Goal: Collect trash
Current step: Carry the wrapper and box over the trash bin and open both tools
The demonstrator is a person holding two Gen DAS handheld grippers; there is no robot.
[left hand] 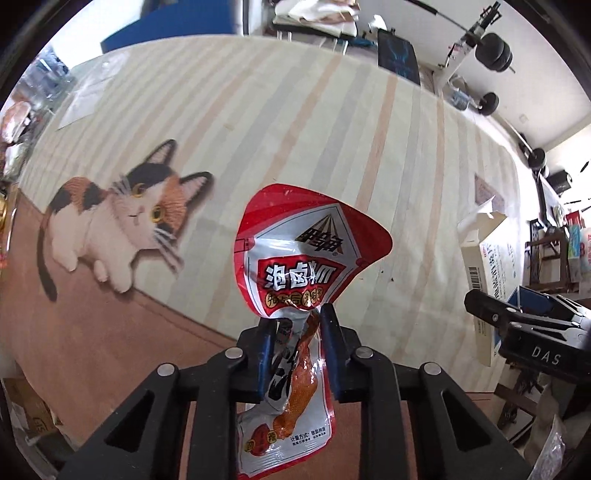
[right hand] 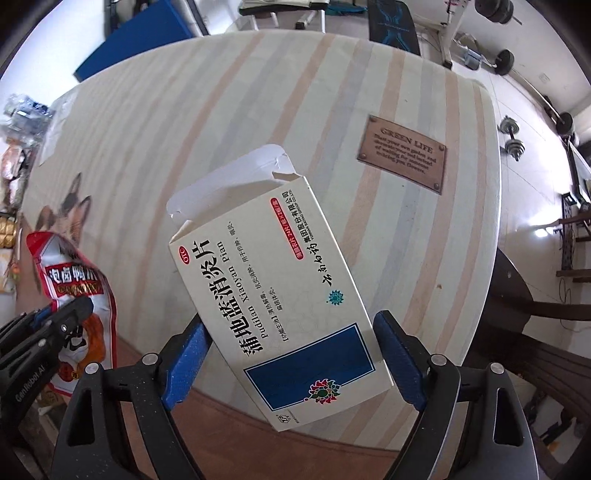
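A red and silver snack wrapper hangs crumpled above the striped tablecloth, and my left gripper is shut on its lower middle. The same wrapper shows at the left edge of the right wrist view. A white and blue medicine box with its top flap torn open is lifted off the cloth. My right gripper is shut on the medicine box, a blue pad pressed against each long side. The box also appears at the right of the left wrist view.
The cloth bears a printed cat and a brown "GREEN LIFE" patch. Beyond the table stand a weight bench, dumbbells and a blue mat. Clutter lies past the table's left edge.
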